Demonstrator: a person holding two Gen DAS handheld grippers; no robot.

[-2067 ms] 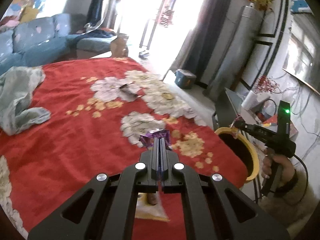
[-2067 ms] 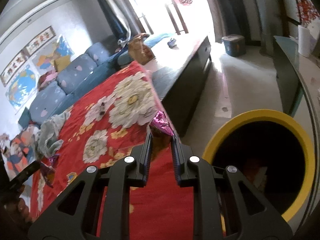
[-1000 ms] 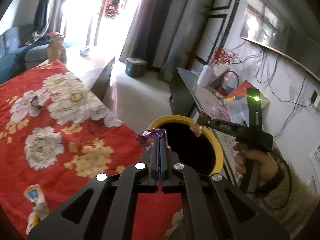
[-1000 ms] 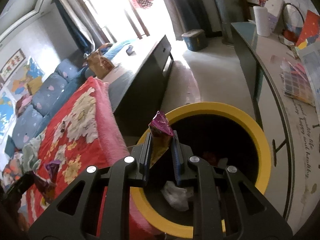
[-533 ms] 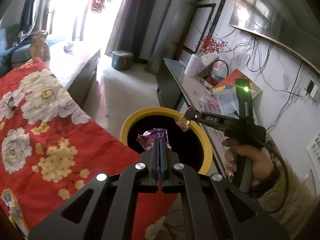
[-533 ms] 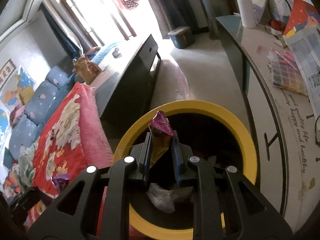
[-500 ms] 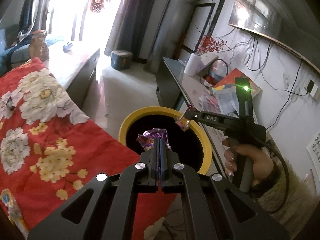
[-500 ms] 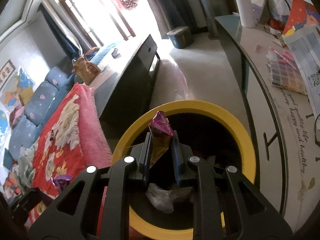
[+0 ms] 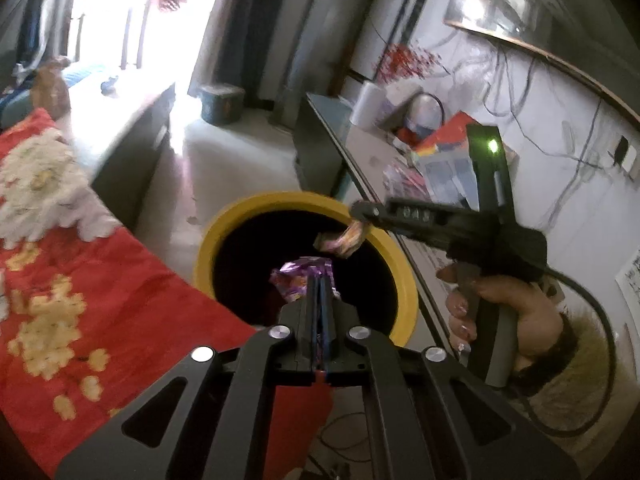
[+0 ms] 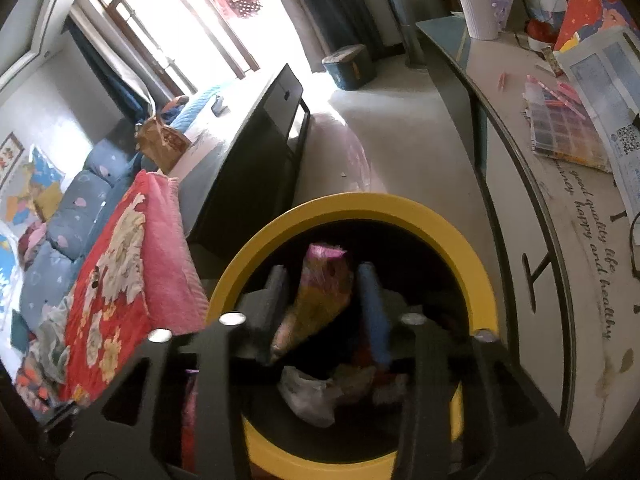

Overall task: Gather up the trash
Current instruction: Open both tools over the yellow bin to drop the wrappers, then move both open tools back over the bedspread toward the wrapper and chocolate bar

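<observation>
Over the yellow bin [image 10: 472, 252], right claw [image 10: 324, 300] opening, pink wrapper [image 10: 320, 292] between.

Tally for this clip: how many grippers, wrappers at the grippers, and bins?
Grippers: 2, left gripper and right gripper
Wrappers: 2, purple wrapper and pink-and-yellow wrapper
Bins: 1, yellow-rimmed bin
Total: 5
</observation>
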